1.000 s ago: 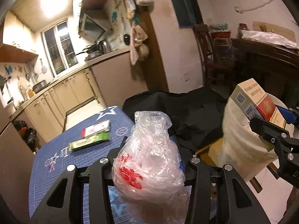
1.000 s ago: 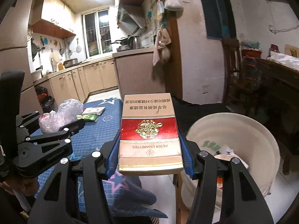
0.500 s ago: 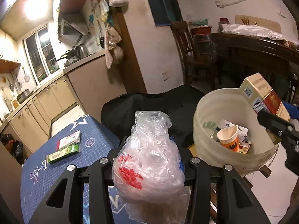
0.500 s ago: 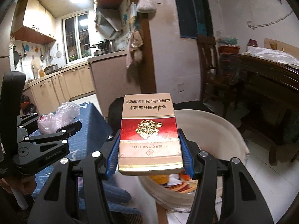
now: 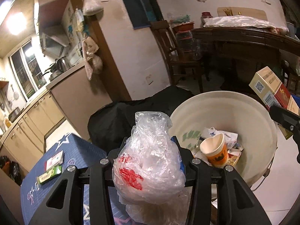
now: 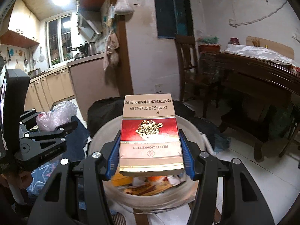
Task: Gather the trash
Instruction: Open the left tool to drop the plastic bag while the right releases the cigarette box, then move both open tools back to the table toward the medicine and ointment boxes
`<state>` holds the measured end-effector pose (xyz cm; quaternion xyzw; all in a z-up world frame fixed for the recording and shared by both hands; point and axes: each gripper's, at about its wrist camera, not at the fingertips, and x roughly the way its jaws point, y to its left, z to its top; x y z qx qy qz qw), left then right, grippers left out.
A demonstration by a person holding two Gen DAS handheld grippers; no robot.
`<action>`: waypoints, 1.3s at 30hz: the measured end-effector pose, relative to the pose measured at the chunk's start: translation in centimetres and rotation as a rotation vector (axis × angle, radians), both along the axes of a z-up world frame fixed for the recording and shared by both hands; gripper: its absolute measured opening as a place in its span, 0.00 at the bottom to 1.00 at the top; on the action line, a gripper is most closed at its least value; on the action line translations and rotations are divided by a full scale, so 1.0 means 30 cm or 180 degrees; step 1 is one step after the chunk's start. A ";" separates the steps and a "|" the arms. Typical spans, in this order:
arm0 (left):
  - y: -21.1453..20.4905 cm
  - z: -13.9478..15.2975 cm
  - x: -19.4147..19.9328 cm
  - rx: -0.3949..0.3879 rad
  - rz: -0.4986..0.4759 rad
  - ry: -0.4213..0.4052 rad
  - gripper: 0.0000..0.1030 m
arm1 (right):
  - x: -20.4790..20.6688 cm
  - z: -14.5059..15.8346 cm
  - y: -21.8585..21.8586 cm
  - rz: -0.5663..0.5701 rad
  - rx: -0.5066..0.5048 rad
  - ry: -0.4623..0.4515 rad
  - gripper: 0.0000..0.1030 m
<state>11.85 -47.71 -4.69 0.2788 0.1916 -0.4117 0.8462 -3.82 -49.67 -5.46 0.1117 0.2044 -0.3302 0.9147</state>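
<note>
My left gripper (image 5: 150, 155) is shut on a crumpled clear plastic bag (image 5: 150, 161) with red print, held just left of a cream bucket (image 5: 243, 116). An orange paper cup (image 5: 215, 150) and paper scraps lie inside the bucket. My right gripper (image 6: 150, 150) is shut on a red and gold cigarette box (image 6: 150, 131), which hangs over the bucket (image 6: 99, 135). In the left wrist view the cigarette box (image 5: 270, 90) shows at the right edge above the rim. The plastic bag (image 6: 56, 116) and left gripper (image 6: 46, 133) appear at the left of the right wrist view.
A blue star-patterned table (image 5: 75, 150) carries a green packet (image 5: 49, 174) and a white and pink packet (image 5: 54, 159). Black cloth (image 5: 131, 118) lies behind the bucket. A dark wooden table (image 6: 253, 78) and chair (image 6: 189, 63) stand at the right. Kitchen cabinets (image 6: 52, 86) line the left.
Both grippers swung right, away from the blue table and toward the bucket. The cigarette box now hangs over the bucket, and the bag sits beside its rim. Both grips are unchanged.
</note>
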 end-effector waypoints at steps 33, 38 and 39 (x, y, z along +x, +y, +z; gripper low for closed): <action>-0.248 -0.068 0.102 -0.0087 -0.0451 0.0601 0.79 | 0.078 -0.065 -0.178 -0.0053 -0.0069 0.0451 0.66; -0.230 -0.064 0.117 -0.0108 -0.0409 0.0602 0.79 | 0.084 -0.062 -0.174 -0.0038 -0.0073 0.0478 0.66; -0.224 -0.063 0.117 -0.0112 -0.0410 0.0598 0.79 | 0.087 -0.061 -0.171 -0.0040 -0.0076 0.0480 0.66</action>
